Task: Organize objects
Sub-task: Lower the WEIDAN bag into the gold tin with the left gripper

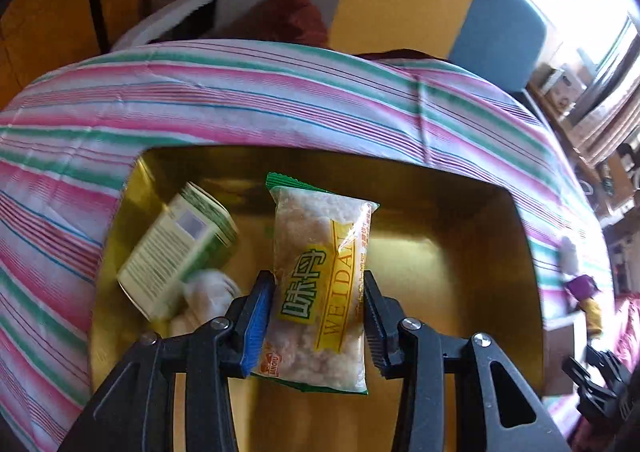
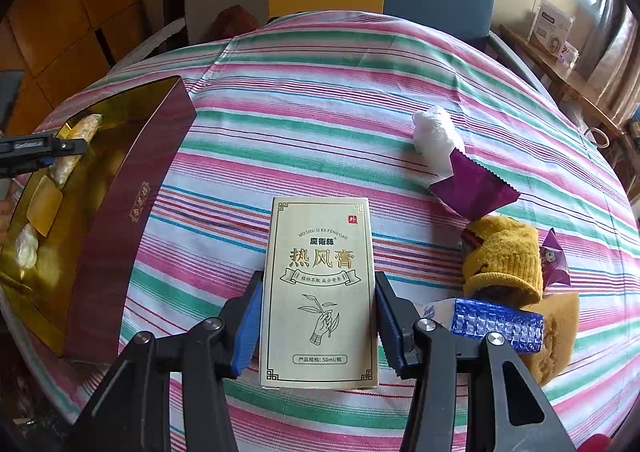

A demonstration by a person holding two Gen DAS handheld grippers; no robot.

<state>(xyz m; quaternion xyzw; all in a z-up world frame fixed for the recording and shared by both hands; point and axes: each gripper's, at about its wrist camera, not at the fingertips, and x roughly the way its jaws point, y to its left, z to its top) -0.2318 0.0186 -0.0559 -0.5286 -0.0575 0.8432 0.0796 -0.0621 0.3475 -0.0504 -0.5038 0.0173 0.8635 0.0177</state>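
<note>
One green carton [image 1: 176, 252], seemingly tilted, shows only beside the snack packet [image 1: 320, 284].

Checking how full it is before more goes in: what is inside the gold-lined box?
In the gold-lined box: a green-and-white carton and a pale wrapped item. The left hand-held gripper holds a rice snack packet above it, hiding the floor beneath.

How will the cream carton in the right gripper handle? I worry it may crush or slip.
The cream carton looks like thin, flat-sided card, so the right gripper probably gets steady contact on its long edges. A hard squeeze could dent it. Its smooth print may slip a little; it won't roll.
</note>
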